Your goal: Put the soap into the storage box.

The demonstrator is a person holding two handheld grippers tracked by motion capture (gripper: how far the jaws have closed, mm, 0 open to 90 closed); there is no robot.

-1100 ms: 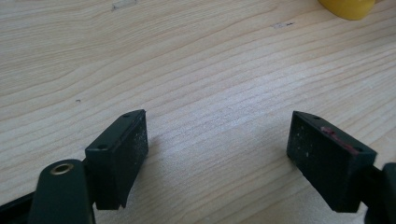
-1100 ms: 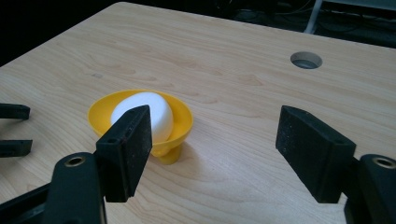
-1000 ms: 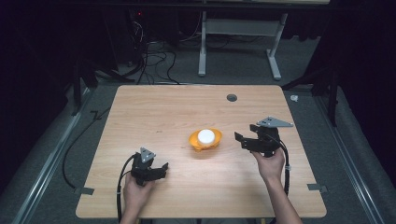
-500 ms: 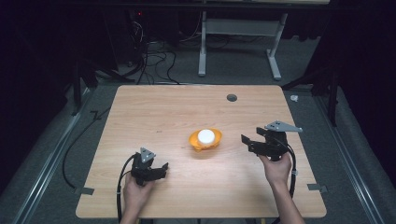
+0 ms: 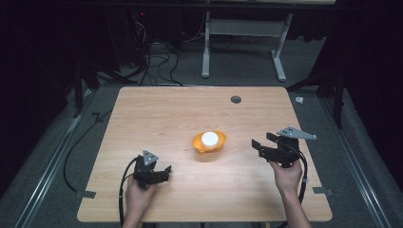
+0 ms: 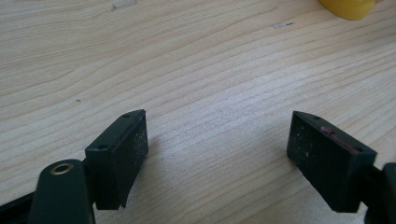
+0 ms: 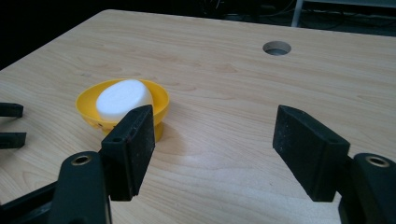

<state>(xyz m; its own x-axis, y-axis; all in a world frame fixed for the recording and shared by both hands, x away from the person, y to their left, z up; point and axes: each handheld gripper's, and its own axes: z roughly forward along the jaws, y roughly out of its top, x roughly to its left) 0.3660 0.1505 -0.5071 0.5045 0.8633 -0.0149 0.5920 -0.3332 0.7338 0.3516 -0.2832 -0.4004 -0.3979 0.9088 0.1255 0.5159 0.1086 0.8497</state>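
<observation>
Right gripper (image 5: 261, 144) drifted right; fingers (image 7: 133, 140) apart, empty.

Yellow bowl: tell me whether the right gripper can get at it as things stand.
Probably yes: only bare table lies between the right gripper and the yellow bowl, and its jaws stand apart, empty.

A dark room surrounds the lit wooden bench (image 5: 157, 118). Grey carpet (image 5: 237, 71) lies beyond, with tangled cables (image 5: 157, 61) and a white desk frame (image 5: 242, 28).
</observation>
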